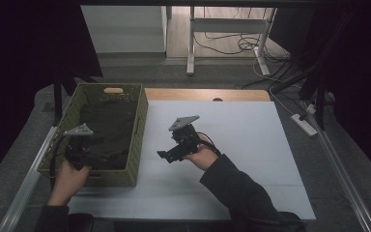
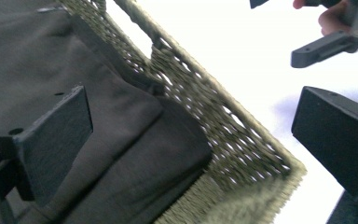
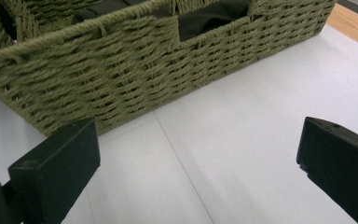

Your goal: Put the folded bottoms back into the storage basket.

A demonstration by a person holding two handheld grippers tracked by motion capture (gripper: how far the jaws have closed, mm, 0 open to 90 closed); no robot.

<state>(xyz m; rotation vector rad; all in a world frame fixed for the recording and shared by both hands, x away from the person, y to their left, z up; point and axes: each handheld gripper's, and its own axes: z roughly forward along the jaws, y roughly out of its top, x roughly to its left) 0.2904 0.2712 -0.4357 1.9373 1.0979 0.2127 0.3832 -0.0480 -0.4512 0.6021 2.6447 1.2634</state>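
A green woven basket [image 1: 141, 116] stands on the left of the white table [image 1: 251, 135] and holds a dark folded cloth [image 1: 108, 125]. My left gripper [image 1: 88, 154] hovers over the basket's near left corner, above the cloth. In the left gripper view my left gripper [image 2: 196, 140] is wide open and holds nothing, with the cloth [image 2: 121, 140] and the basket wall [image 2: 223, 126] between its jaws. My right gripper [image 1: 169, 153] is over the table, just right of the basket. In the right gripper view my right gripper [image 3: 198, 163] is open and empty, facing the basket's side [image 3: 144, 70].
Bare white table surface [image 3: 242, 116] spreads right of the basket, with a wooden strip [image 1: 207, 94] along its far edge. Beyond it are desk legs and cables [image 1: 232, 43] on the floor. A metal rail [image 1: 26, 183] runs along the table's left side.
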